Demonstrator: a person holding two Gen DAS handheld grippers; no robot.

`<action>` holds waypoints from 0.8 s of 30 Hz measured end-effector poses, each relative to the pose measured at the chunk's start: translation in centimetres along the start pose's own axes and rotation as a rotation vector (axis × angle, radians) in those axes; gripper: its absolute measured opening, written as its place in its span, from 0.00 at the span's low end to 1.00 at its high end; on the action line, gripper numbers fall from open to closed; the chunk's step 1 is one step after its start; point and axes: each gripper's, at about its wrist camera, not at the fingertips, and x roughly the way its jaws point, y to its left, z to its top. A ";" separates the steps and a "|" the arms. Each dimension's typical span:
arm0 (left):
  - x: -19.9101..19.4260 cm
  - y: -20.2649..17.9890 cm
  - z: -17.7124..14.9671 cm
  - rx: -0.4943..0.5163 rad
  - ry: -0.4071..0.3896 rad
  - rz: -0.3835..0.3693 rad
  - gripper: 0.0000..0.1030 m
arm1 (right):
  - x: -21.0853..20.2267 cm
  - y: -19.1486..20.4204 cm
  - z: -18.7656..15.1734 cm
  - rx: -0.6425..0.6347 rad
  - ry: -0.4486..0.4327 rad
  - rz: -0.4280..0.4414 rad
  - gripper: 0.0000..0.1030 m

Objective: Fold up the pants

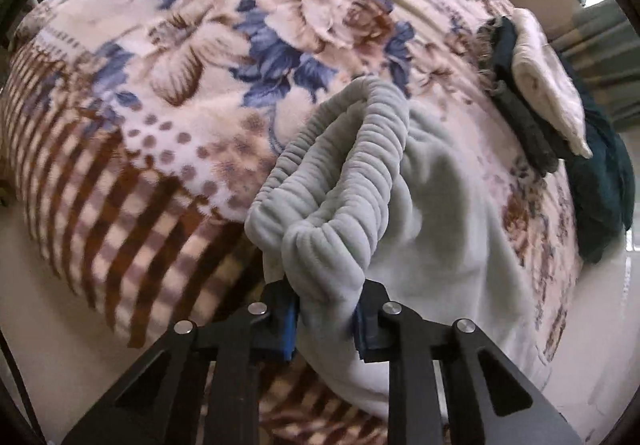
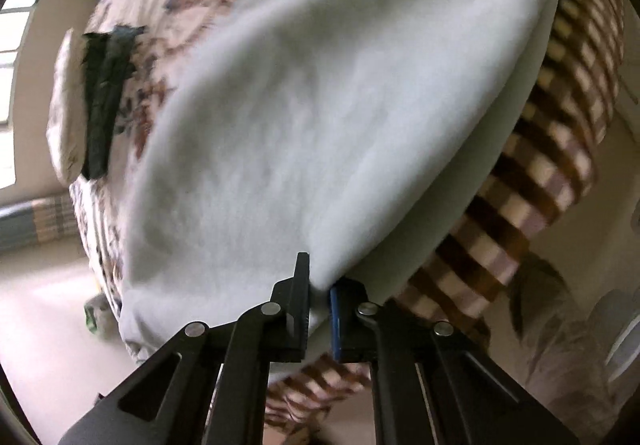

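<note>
While both tongs are clamped on the pale grey fleece pants [image 1: 432,181], I judge that I am at the pick-up step of a fold, with the cloth gripped at two points and ready to be carried over. My left gripper [image 1: 326,319] is clenched on a bunched stretch of the ribbed elastic waistband [image 1: 352,173], thick enough to keep the blue pads apart. My right gripper [image 2: 319,315] is pinched nearly closed on a thin edge of the same garment, further down its length. The pants lie on the floral blanket [image 1: 192,85] covering the bed, toward its near right side, with a small stack of dark and cream clothes [image 1: 532,93] at the far right edge. Next I would want to lift both grips together, keep the fabric taut between them, and lay one half squarely over the other. The cuffs are out of frame, neither camera shows the whole garment, and the right wrist view is blurred, so I cannot tell how many layers that grip holds.
</note>
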 end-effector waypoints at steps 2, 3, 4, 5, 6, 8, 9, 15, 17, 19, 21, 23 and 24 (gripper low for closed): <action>-0.5 0.3 -0.2 0.003 0.003 0.004 0.18 | -1.5 0.2 -0.5 -0.032 -0.005 0.002 0.08; -0.4 0.6 -0.2 0.003 0.005 0.017 0.18 | -1.9 0.2 -0.7 -0.051 -0.002 0.000 0.08; -0.1 1.3 -0.4 -0.003 0.020 0.022 0.18 | -2.0 0.1 -0.8 -0.062 0.003 -0.009 0.08; 0.4 1.8 -0.2 -0.020 0.032 0.030 0.18 | -1.8 -0.1 -0.8 -0.060 0.009 -0.015 0.08; 1.0 2.3 0.0 -0.032 0.049 0.033 0.18 | -1.5 -0.5 -0.9 -0.053 0.021 -0.023 0.08; 2.1 3.1 0.0 -0.035 0.062 0.060 0.18 | -0.5 -1.3 -1.0 -0.029 0.045 -0.037 0.08; 2.9 3.3 -0.1 -0.030 0.076 0.073 0.19 | 0.0 -1.5 -1.0 -0.024 0.047 -0.043 0.08; 2.9 2.7 -0.5 0.005 0.120 0.139 0.34 | 4.4 -1.6 -0.1 -0.076 0.154 -0.126 0.19; 0.7 1.5 -1.2 0.057 0.122 0.195 0.34 | 3.7 -0.4 0.2 -0.145 0.210 -0.134 0.38; -1.1 0.0 -1.9 0.120 0.111 0.249 0.54 | 2.0 1.4 0.1 -0.237 0.261 -0.157 0.68; -3.2 -1.8 -2.3 0.171 0.064 0.281 0.73 | 0.2 3.9 0.2 -0.331 0.295 -0.140 0.68; -4.8 -4.5 -2.0 0.214 0.001 0.259 0.79 | -1.1 6.4 0.6 -0.405 0.312 -0.134 0.68; -5.0 -5.4 -1.7 0.225 -0.013 0.250 0.80 | -1.5 7.9 1.2 -0.438 0.318 -0.118 0.68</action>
